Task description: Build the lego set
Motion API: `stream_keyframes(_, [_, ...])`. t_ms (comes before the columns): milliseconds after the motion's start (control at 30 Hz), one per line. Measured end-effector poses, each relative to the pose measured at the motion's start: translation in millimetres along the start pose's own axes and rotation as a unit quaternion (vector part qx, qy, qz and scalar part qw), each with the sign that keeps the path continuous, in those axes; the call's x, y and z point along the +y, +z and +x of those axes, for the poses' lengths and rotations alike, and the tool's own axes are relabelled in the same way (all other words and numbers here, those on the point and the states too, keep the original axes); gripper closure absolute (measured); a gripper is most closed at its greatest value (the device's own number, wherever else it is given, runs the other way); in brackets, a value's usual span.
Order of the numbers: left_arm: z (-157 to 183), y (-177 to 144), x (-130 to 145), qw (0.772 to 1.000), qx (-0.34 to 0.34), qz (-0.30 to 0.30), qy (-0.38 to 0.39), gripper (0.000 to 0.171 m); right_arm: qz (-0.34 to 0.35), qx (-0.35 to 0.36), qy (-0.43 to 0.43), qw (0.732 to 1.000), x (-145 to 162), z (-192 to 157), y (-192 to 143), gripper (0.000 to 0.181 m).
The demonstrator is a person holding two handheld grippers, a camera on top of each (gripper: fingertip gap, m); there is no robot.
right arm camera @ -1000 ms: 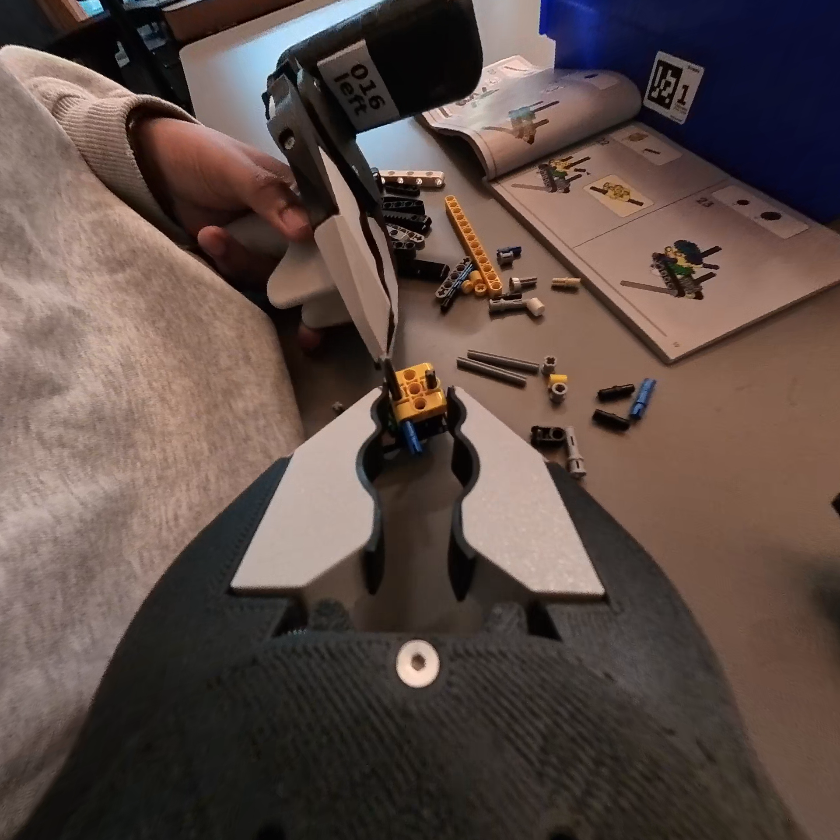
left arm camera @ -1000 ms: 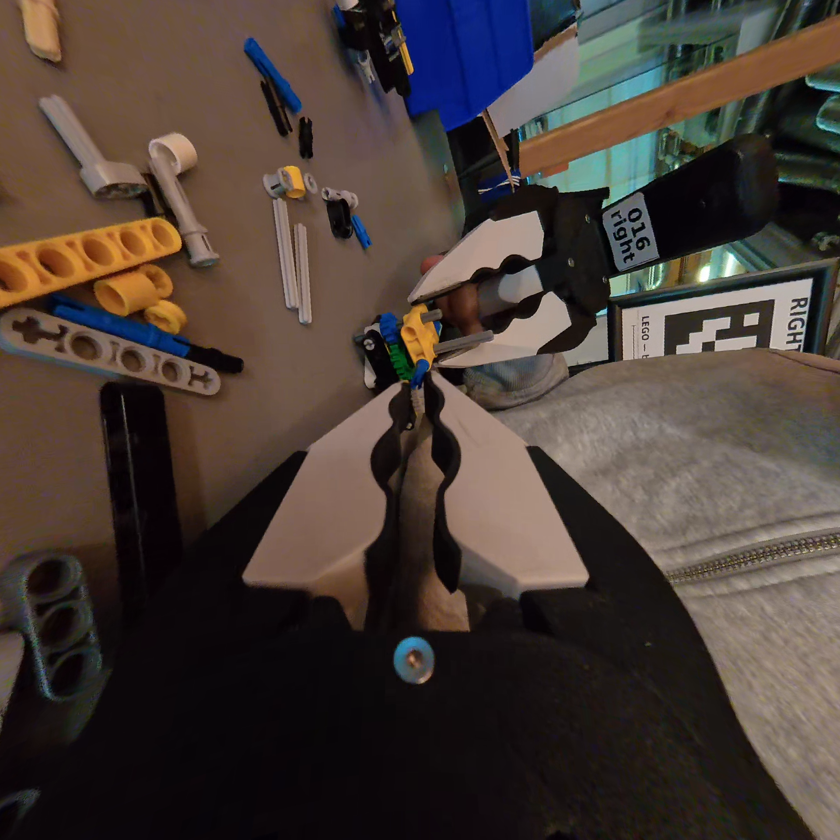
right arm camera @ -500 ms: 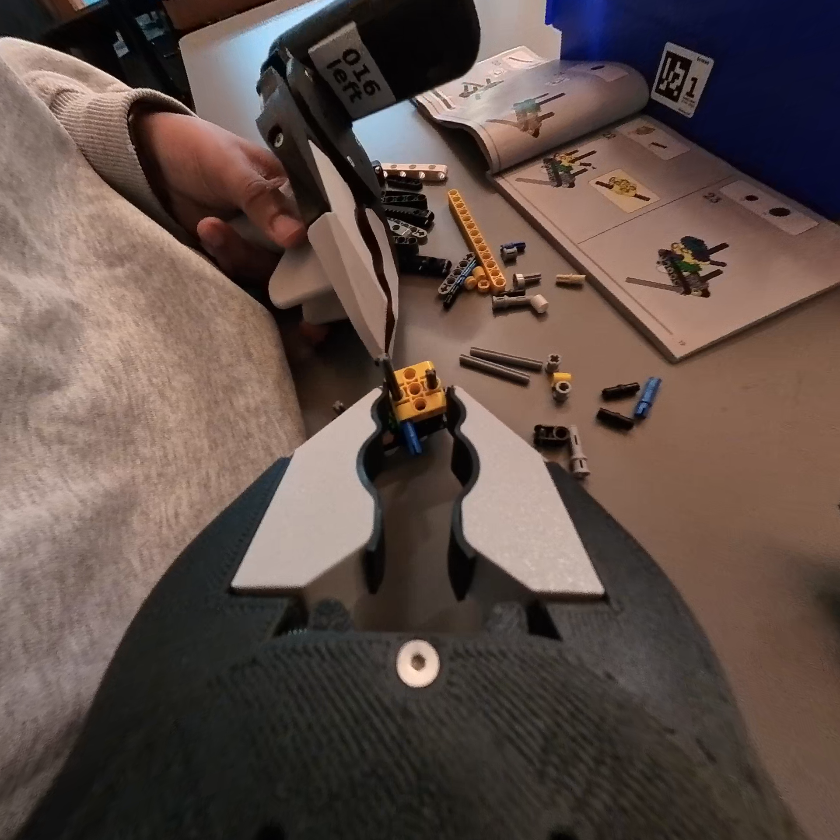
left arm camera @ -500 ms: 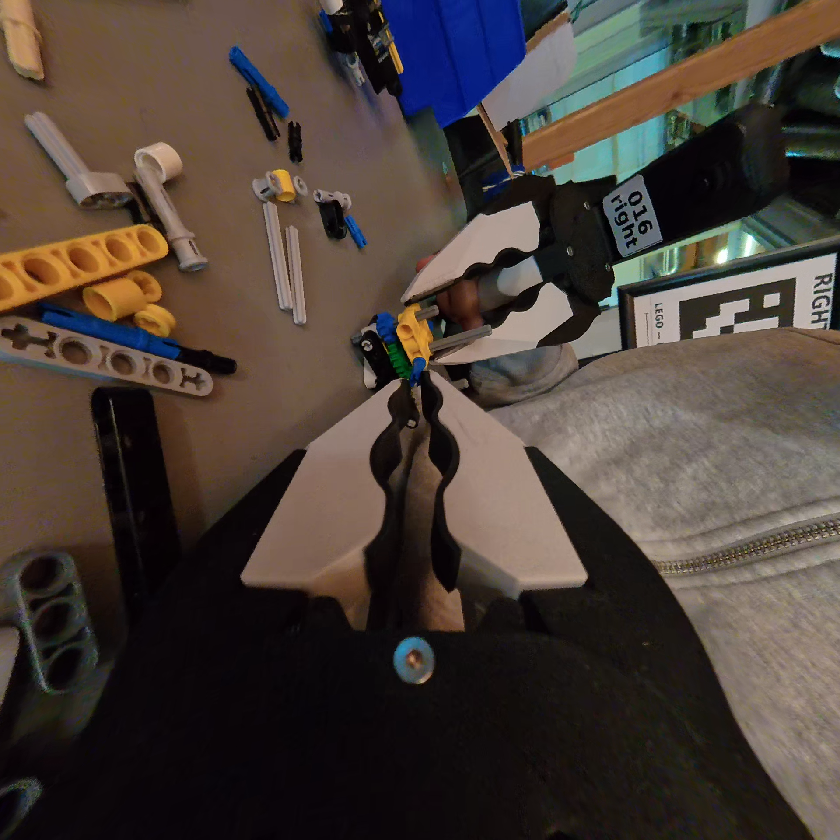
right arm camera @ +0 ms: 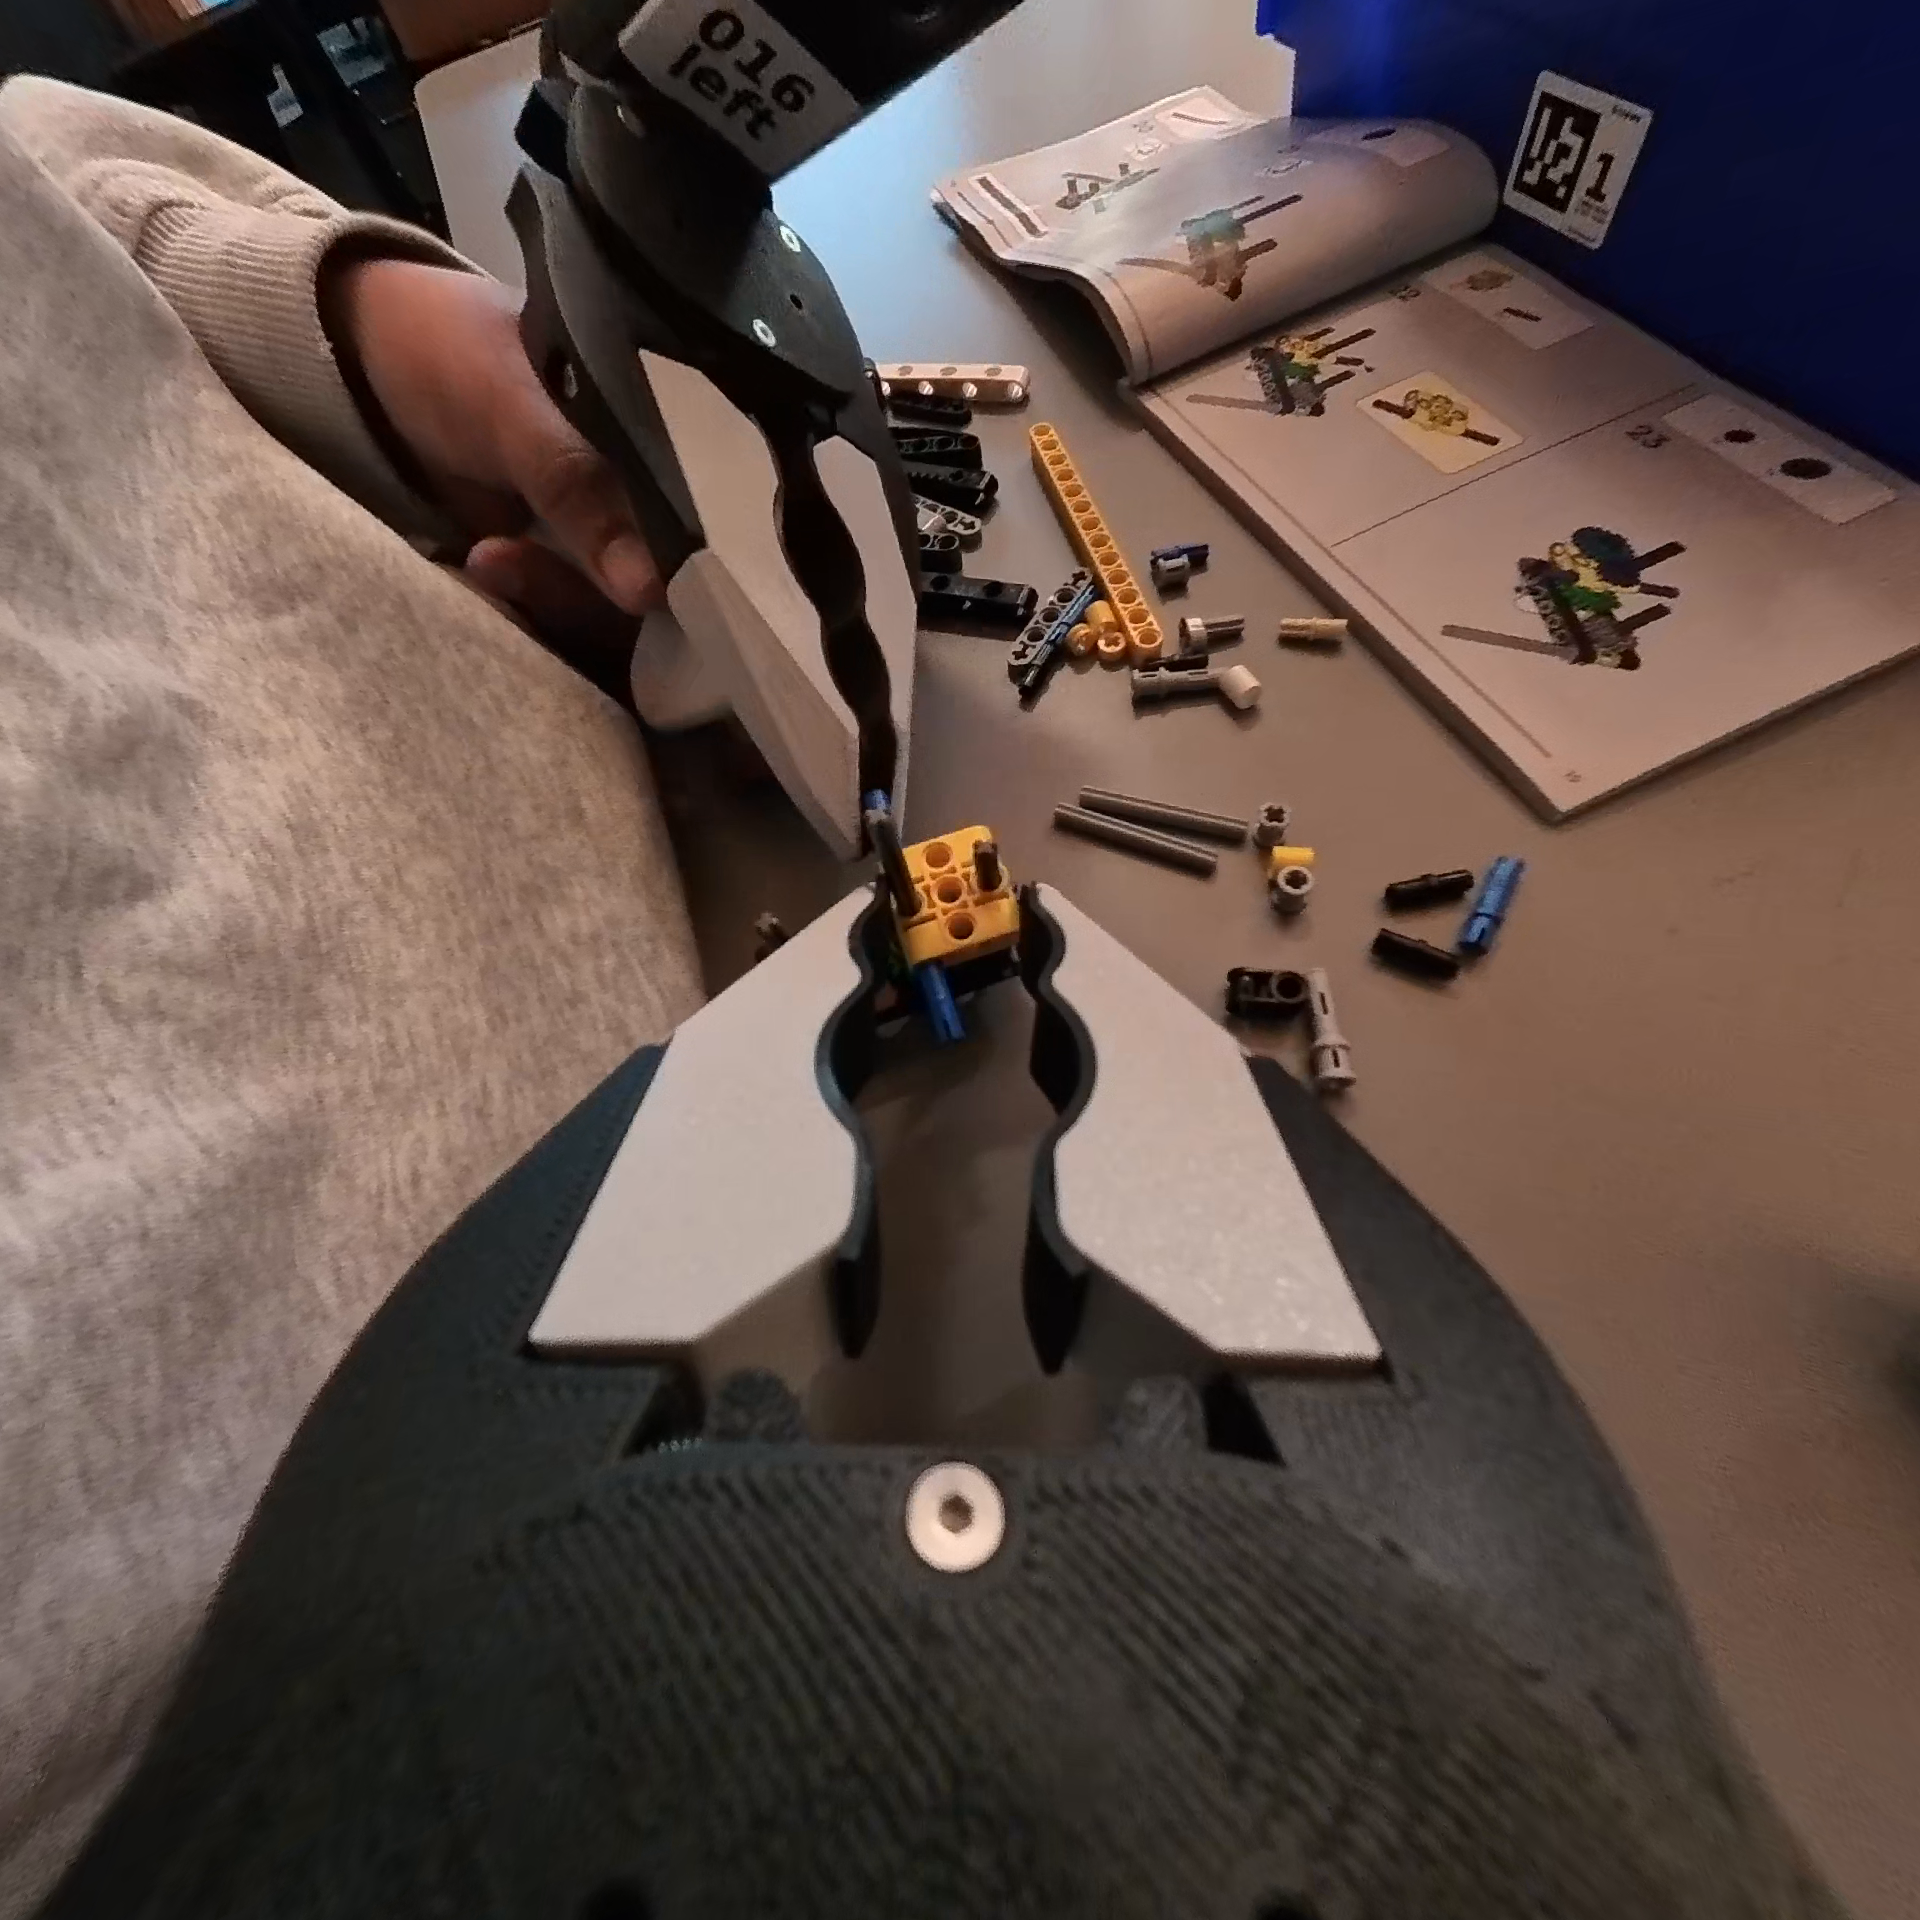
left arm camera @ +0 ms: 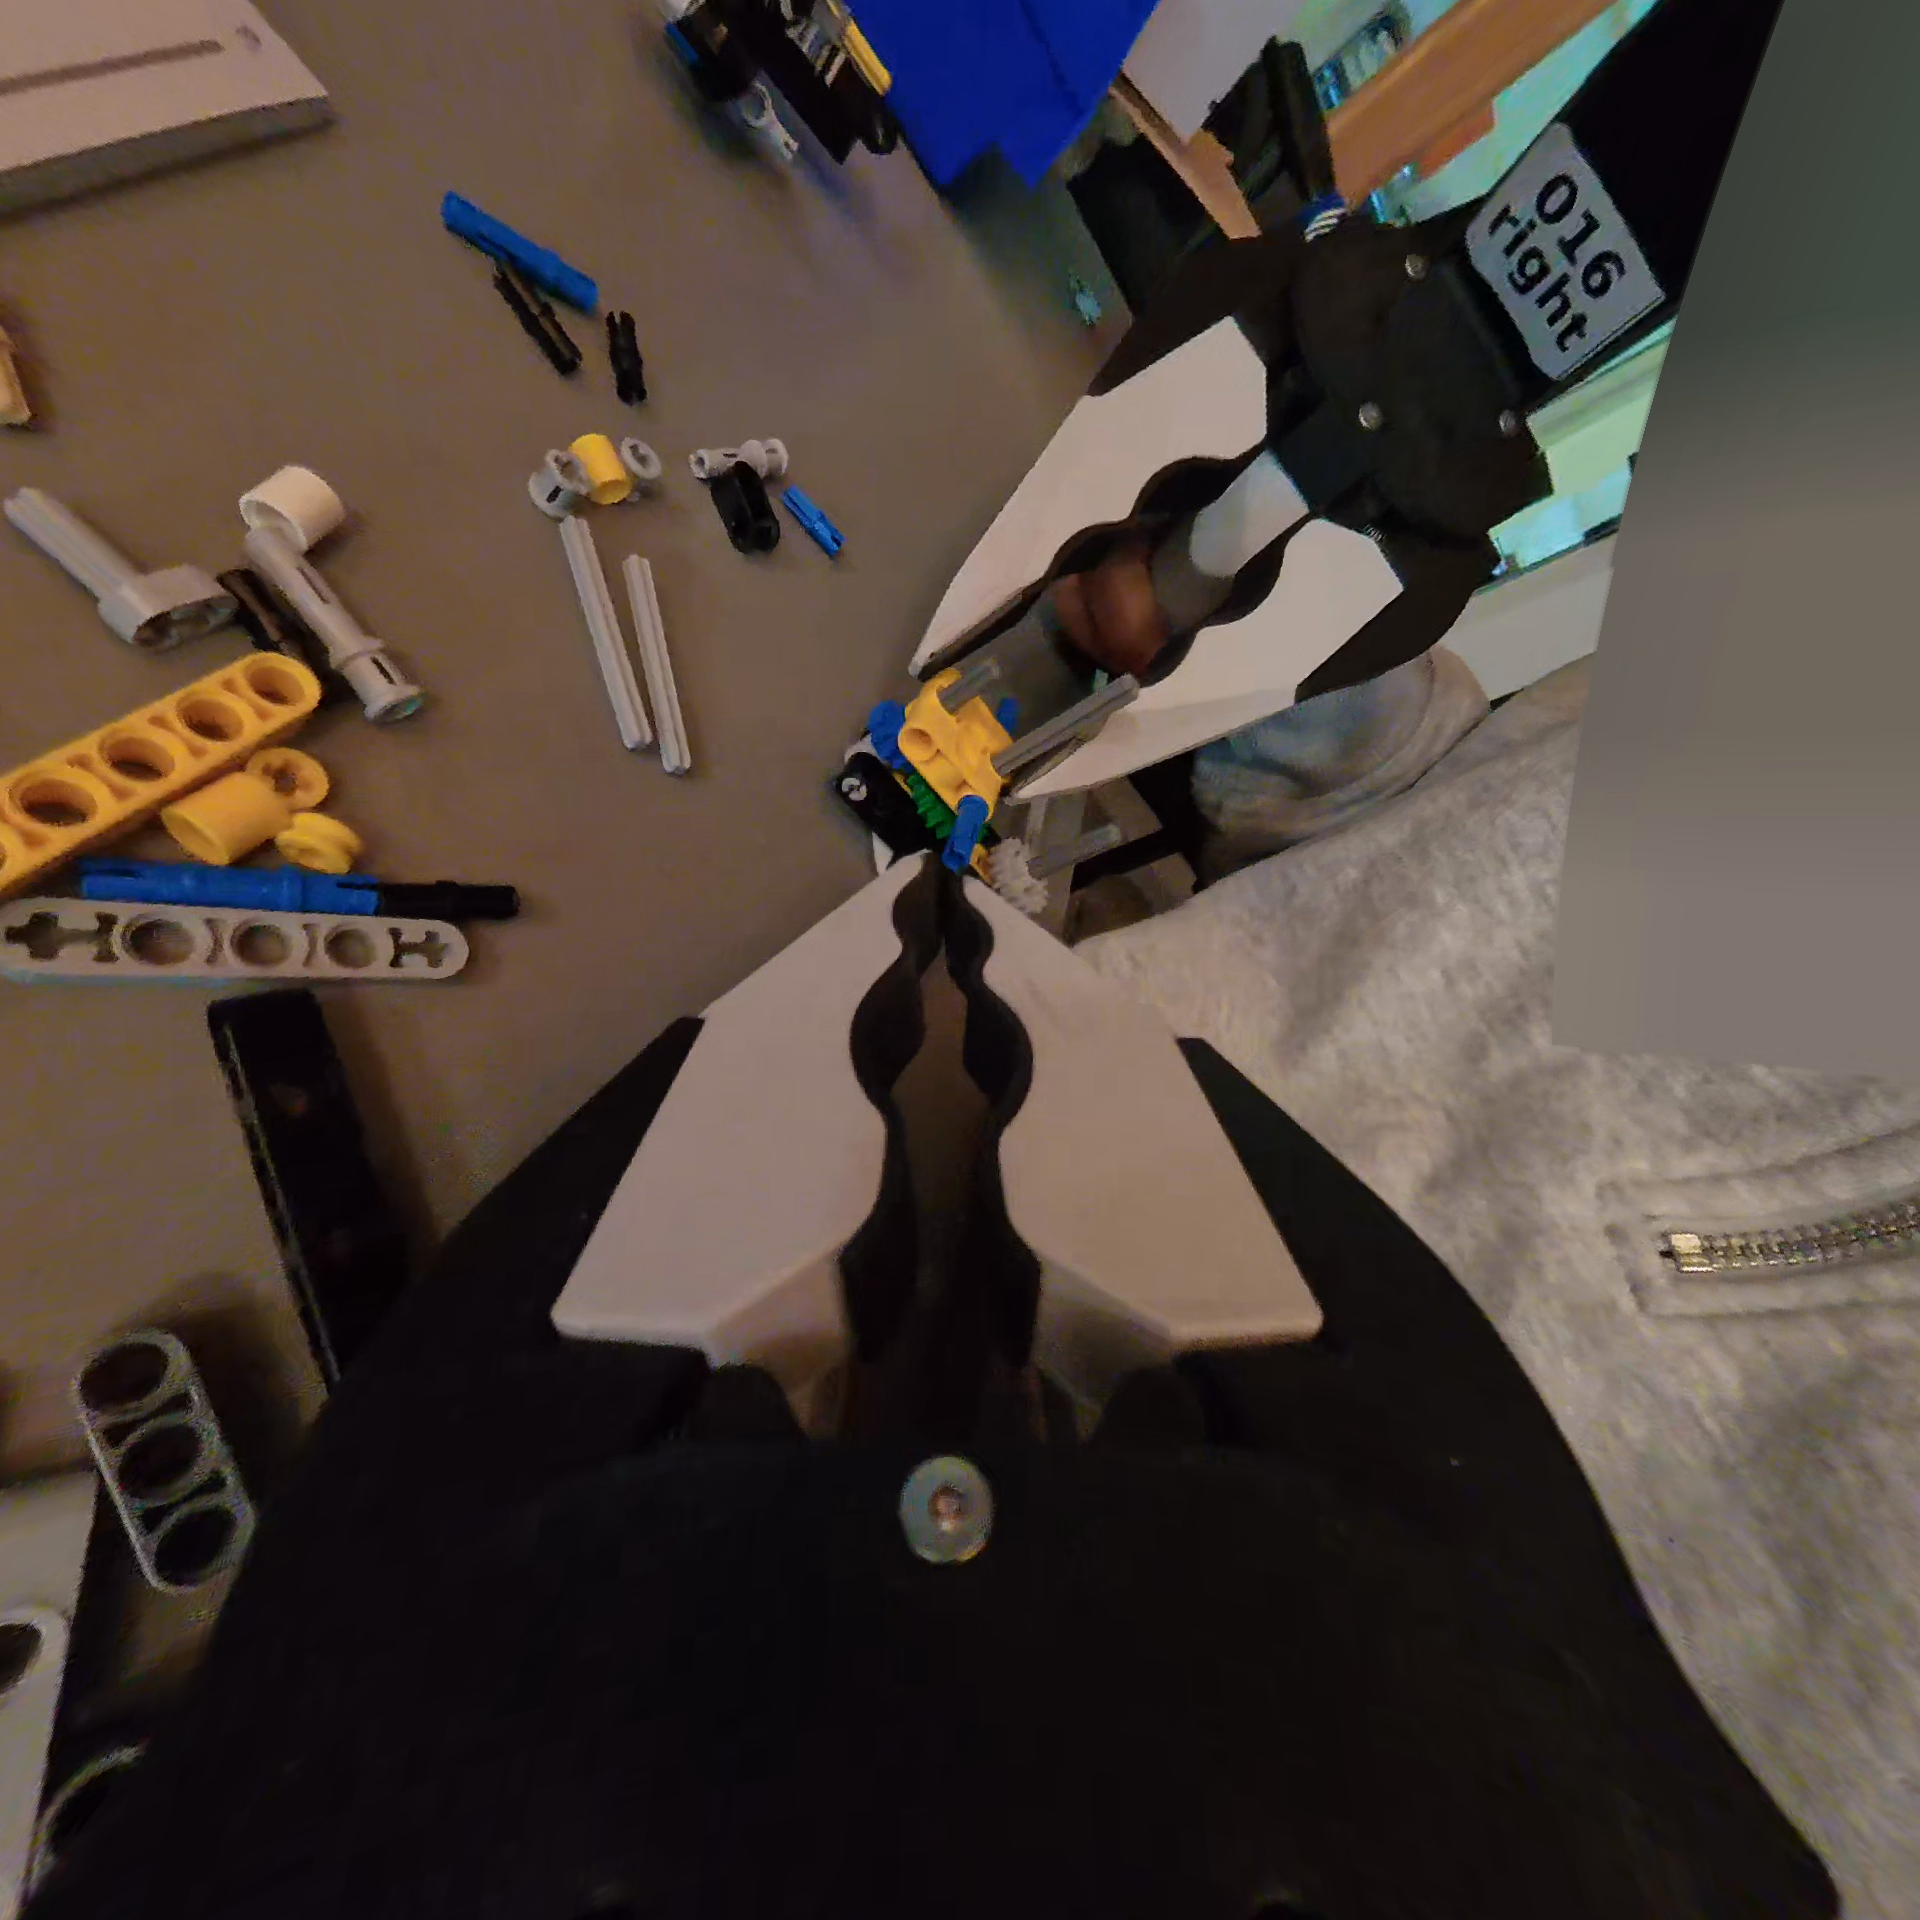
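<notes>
A small assembly (right arm camera: 951, 899) with a yellow block, a blue pin, green gear teeth and dark axles is held above the table. My right gripper (right arm camera: 951, 920) is shut on its sides. In the left wrist view the assembly (left arm camera: 951, 743) sits between the right gripper's fingertips (left arm camera: 971, 665). My left gripper (left arm camera: 940, 873) is shut on a small dark pin with a blue end (right arm camera: 881, 808). Its tip (right arm camera: 878, 831) touches the assembly's upper left corner. The pin is mostly hidden between the pads.
Loose parts lie on the grey table (right arm camera: 1558, 1143): a long yellow beam (right arm camera: 1101, 551), two grey axles (right arm camera: 1143, 831), black beams (right arm camera: 945, 457), and small pins (right arm camera: 1439, 914). An open instruction booklet (right arm camera: 1507, 499) lies before a blue bin (right arm camera: 1714, 156). A person's grey sweatshirt (right arm camera: 260, 831) fills the left. My left and right fingertips are right by each other.
The left gripper has turned about its tip, so its jaw gap faces the right wrist camera, while staying at the assembly's corner. The right gripper still holds the assembly.
</notes>
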State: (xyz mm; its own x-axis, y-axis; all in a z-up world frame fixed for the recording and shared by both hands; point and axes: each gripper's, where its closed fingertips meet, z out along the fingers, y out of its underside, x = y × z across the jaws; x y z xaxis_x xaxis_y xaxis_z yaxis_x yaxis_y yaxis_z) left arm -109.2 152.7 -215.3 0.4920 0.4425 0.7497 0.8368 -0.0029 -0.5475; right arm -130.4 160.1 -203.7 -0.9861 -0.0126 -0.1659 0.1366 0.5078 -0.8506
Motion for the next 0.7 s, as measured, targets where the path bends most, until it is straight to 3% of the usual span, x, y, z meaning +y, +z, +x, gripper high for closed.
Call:
stream_keyframes(433, [3.3,-4.4,-1.8,0.999,0.028,0.007,-0.019,0.17,0.003,0.001,0.002,1.0,-0.8,1.1,0.4,0.158])
stream_keyframes(700, [7.9,-12.2,0.2,1.0,0.022,0.01,0.019,0.163,0.006,0.008,0.0,1.0,-1.5,2.9,0.3,0.157])
